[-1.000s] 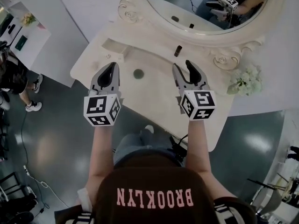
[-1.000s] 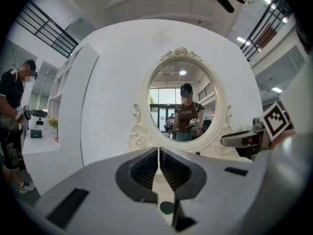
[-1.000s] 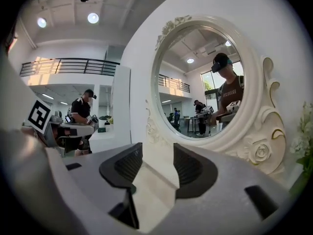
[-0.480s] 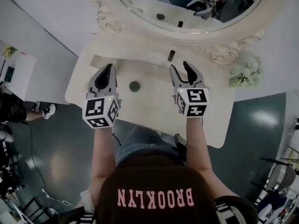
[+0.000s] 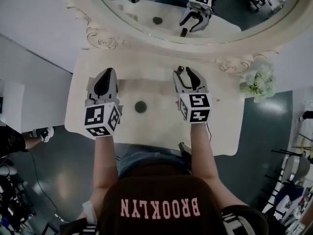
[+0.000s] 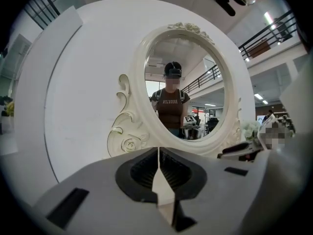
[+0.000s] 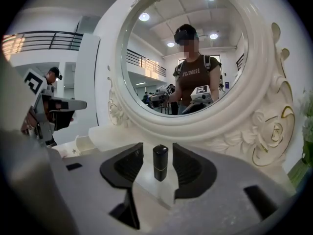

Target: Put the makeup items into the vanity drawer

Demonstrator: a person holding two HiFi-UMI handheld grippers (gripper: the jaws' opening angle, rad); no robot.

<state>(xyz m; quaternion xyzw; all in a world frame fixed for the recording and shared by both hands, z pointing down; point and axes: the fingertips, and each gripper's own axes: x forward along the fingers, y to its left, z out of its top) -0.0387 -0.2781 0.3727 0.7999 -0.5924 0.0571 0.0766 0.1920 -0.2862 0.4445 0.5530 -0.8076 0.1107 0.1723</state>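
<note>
A small black lipstick [image 7: 160,162] stands upright on the cream vanity top [image 5: 156,89], near the foot of the oval mirror [image 5: 195,4]. My right gripper [image 7: 157,152] is open, with the lipstick [image 5: 180,69] between its jaws and a gap on each side. In the head view the right gripper [image 5: 184,72] reaches toward the mirror. A dark round compact [image 5: 141,106] lies on the top between my two arms. My left gripper [image 5: 108,73] hovers over the left part of the top; its jaws [image 6: 158,150] are shut with nothing in them.
A bunch of white flowers [image 5: 257,82] sits at the vanity's right end. Carved scrolls [image 6: 124,131] edge the mirror frame. A white wall panel [image 5: 34,38] stands to the left. The grey floor [image 5: 54,160] lies beyond the table's near edge.
My right gripper has moved forward toward the mirror, so the lipstick now stands between its jaws. The left gripper has moved forward too, still shut.
</note>
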